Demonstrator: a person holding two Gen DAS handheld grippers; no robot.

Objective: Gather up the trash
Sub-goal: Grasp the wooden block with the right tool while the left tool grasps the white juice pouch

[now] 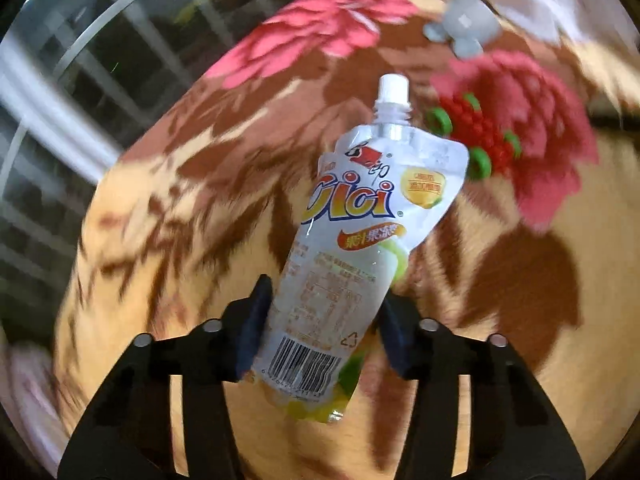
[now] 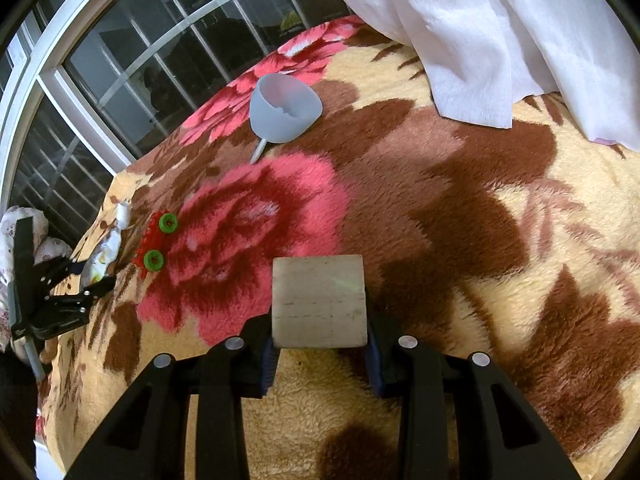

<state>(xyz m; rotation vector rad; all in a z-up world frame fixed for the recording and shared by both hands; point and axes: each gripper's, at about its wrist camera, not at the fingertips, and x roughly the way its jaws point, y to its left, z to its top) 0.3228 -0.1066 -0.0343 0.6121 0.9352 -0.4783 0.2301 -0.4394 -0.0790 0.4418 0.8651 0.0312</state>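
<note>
Left gripper [image 1: 324, 328]: clamped on the pouch; blue pads press both sides of its lower half, black fingers reaching in from the bottom of its own view. Seen small at the left edge of the right wrist view too.
Pouch [image 1: 352, 240]: soft, glossy white plastic drink pouch with a white screw spout at the far end, orange and blue lettering, a barcode and green fruit print near the bottom; flattened and crinkled, tilted with the spout up and to the right. It sits at the blanket's left edge, near the window.
Right gripper [image 2: 320, 344]: clenched on the block, its blue pads against the block's two side faces.
Block [image 2: 319, 300]: pale, squarish wooden cube with faint grain and pencil-like lines, matt surface, held above the blanket's near middle.
Blanket [image 2: 460, 240]: thick plush fleece, cream ground with brown leaves and large pink-red flowers; it carries everything.
Toy [image 2: 158, 240]: red knobbly plastic body with round green wheels, lying on the blanket just beside the pouch.
Funnel [image 2: 284, 108]: translucent grey-white, smooth bowl shape with a thin stem, lying on its side toward the blanket's far edge.
Cloth [image 2: 500, 32]: white, crepe-textured fabric hanging in folds over the far right corner.
Window [image 2: 120, 60]: white frame with metal bars behind the glass, beyond the far left edge.
</note>
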